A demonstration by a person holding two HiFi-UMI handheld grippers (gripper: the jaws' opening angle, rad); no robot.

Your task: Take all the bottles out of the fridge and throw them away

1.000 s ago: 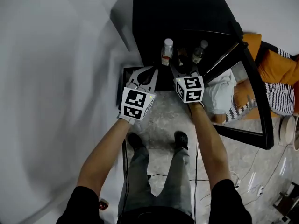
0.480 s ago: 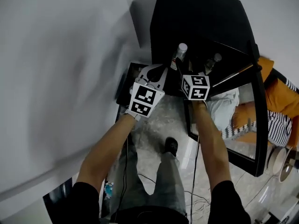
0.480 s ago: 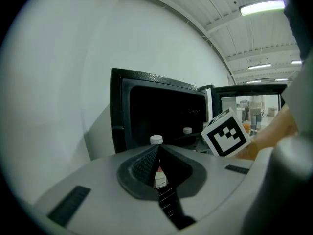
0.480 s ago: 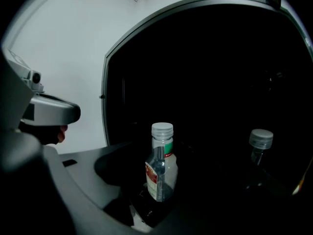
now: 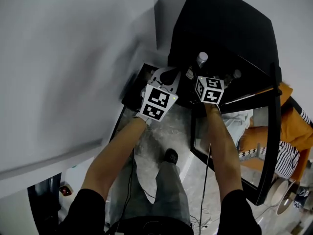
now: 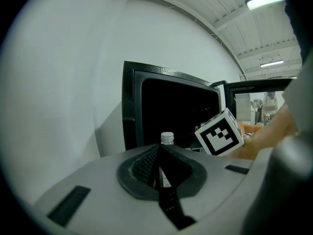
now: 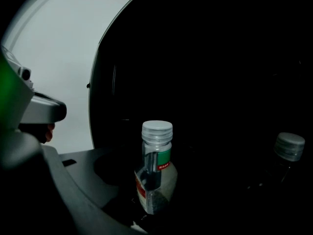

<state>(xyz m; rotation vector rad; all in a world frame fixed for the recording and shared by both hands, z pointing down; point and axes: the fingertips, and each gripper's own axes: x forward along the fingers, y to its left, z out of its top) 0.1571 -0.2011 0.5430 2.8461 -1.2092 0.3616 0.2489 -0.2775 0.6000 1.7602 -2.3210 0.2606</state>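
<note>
A black fridge (image 5: 220,28) stands open, its glass door (image 5: 264,131) swung to the right. Inside, a clear bottle (image 7: 155,173) with a pale cap and a red-and-green label stands upright; a second bottle (image 7: 288,148) shows only its cap in the dark to the right. My right gripper (image 5: 199,73) reaches into the fridge; its jaws have just been opening and now stand open, with the labelled bottle just ahead of them and untouched. My left gripper (image 6: 164,155) is shut on nothing, level with the fridge's left front edge, beside the right one.
A white wall (image 5: 73,58) runs close along the left. The person's legs and shoe (image 5: 170,155) stand on a pale marbled floor (image 5: 161,141), where cables trail. Someone in orange (image 5: 293,126) shows through the door glass at the right.
Both grippers have moved forward towards the fridge, and the right one has drawn closer to the capped bottle. The head view has swung, so the fridge now sits further right.
</note>
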